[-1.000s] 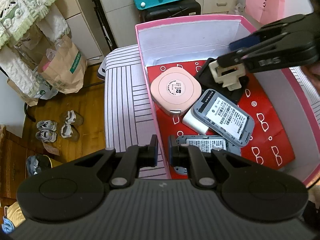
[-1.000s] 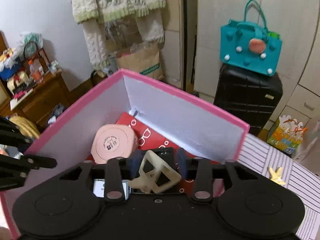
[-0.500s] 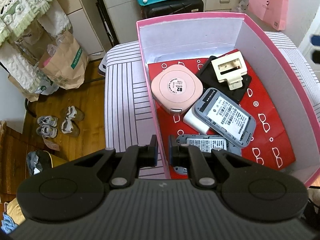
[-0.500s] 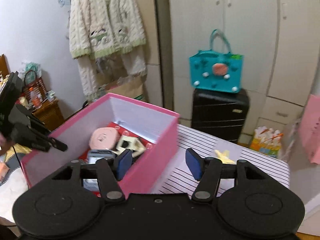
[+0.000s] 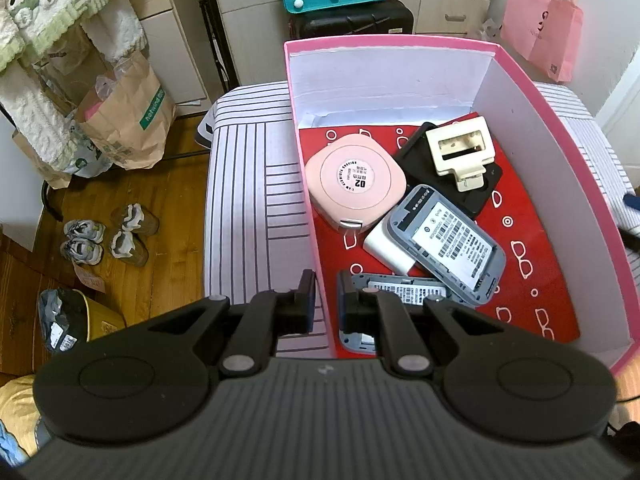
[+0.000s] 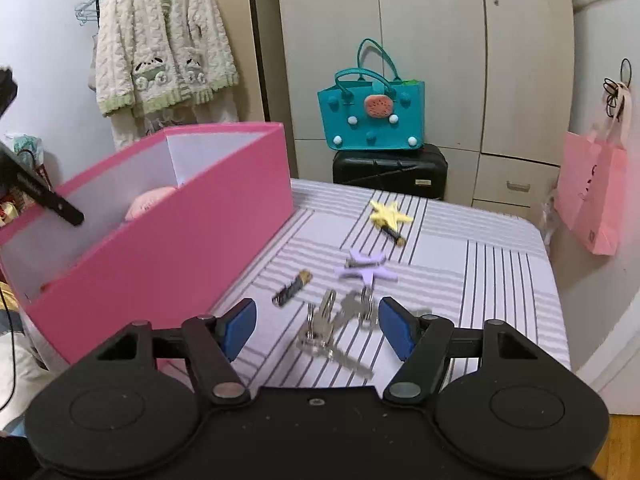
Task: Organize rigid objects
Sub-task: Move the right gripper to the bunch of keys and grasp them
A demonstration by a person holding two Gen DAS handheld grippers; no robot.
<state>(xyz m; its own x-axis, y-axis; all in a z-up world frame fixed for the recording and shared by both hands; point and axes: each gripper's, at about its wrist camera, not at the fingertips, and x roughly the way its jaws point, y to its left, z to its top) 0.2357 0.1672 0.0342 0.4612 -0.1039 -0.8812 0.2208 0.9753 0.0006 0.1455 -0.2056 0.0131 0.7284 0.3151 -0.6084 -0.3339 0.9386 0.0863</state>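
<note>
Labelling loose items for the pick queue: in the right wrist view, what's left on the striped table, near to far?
Key bunch → dark stick with a gold end → lilac star-shaped piece → yellow star wand.

Cream wardrobe doors fill the back wall. Before the wardrobe stands a black suitcase with a teal bag on top. Left of the wardrobe hangs a knitted cardigan; below it, wooden floor.
</note>
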